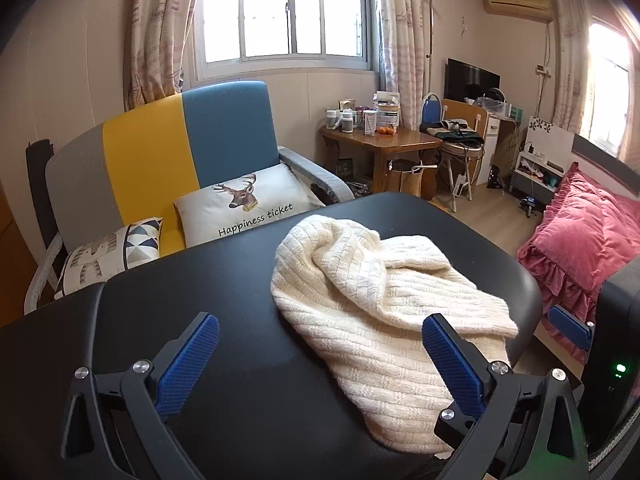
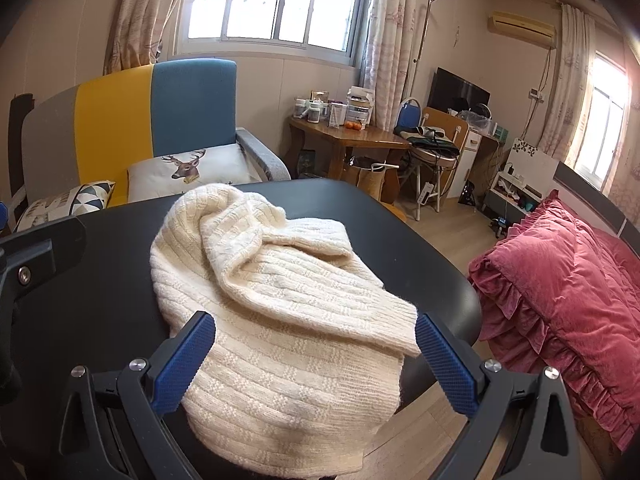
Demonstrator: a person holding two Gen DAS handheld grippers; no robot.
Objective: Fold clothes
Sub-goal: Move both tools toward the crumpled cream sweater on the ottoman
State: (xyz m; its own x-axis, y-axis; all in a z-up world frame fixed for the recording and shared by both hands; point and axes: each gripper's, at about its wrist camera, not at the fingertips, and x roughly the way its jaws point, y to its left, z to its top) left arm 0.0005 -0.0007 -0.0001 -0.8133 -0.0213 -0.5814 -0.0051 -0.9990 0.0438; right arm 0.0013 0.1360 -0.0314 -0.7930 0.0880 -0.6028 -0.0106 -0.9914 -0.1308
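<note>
**Left wrist view caught the other gripper; right wrist view looked straight down onto the sweater**

Left wrist footage showed the cream knit sweater (image 1: 384,312) lying bunched on the black table (image 1: 224,320), toward the table's right side, with one ribbed end hanging over the near edge. At the far right of that frame a blue pad of the right gripper (image 1: 570,326) poked in beside the sweater, something the other camera could not show of itself. The cushion (image 1: 244,206) on the striped armchair (image 1: 184,140) also displayed its printed words only here.

From the right wrist, the sweater (image 2: 280,300) filled the middle of the frame, and the black body of the left tool sat at the left border. More of the red bedding (image 2: 560,280) was visible than in the other view.

The left gripper (image 1: 320,364) had its jaws spread wide and held nothing; its right-hand finger (image 1: 452,364) stood in front of the sweater's lower part, though contact could not be judged. The right gripper (image 2: 316,360) was likewise spread wide, its fingers straddling the sweater's near end without clamping it.
</note>
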